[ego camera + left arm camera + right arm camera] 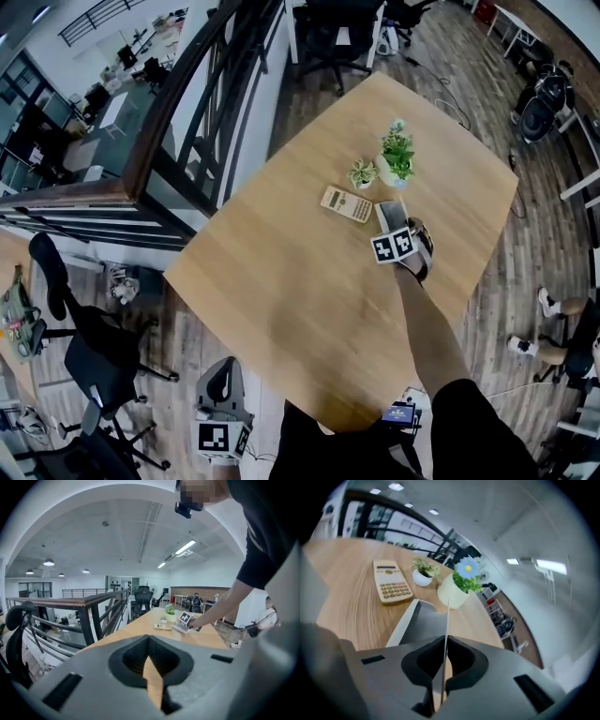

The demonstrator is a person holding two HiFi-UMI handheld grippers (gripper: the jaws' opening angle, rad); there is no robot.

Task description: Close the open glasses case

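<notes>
The grey glasses case [391, 215] lies open on the wooden table [281, 281], just in front of the plants. In the right gripper view its lid [447, 613] stands edge-on as a thin line running between the jaws, above the grey shell [415, 625]. My right gripper [442, 646] is shut on that lid; the head view shows this gripper [401, 231] at the case's near end. My left gripper [222, 439] hangs low beside the table's near corner, far from the case. In its own view, my left gripper [152, 677] is shut and holds nothing.
A beige calculator [346, 203] lies left of the case. A small potted plant [363, 173] and a taller one with a blue flower [397, 155] stand just behind it. A railing [187, 122] runs along the table's left side; office chairs stand around.
</notes>
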